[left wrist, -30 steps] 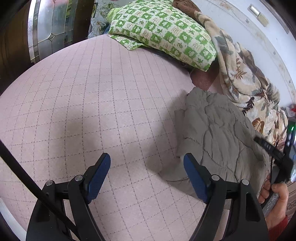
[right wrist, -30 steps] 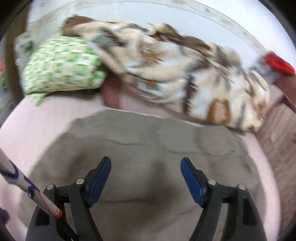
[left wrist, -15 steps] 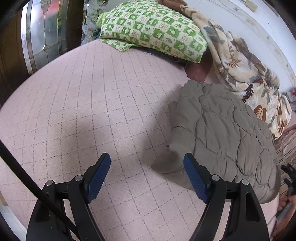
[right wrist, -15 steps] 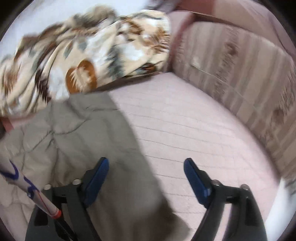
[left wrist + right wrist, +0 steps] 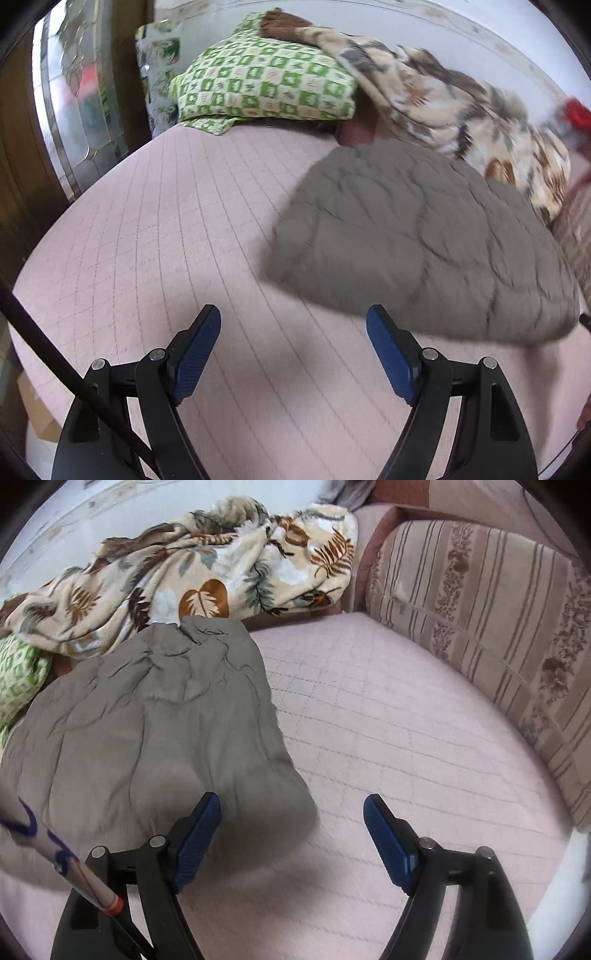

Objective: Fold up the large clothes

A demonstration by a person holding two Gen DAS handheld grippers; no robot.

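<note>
Now both my left gripper (image 5: 293, 354) and right gripper (image 5: 291, 836) have pulled back, released and empty; the grey quilted padded jacket (image 5: 155, 738) lies folded on the pink bed (image 5: 388, 738).

Your right tongs (image 5: 291, 834) hang spread wide over the pink quilted bed (image 5: 388, 720), gripping nothing, their left blue pad over the near edge of the grey quilted jacket (image 5: 147, 738). That jacket lies folded in a bundle on the bed's left side. Its far end touches the leaf-print blanket (image 5: 207, 572), and a striped cushion (image 5: 498, 627) borders the bed on your right.
</note>
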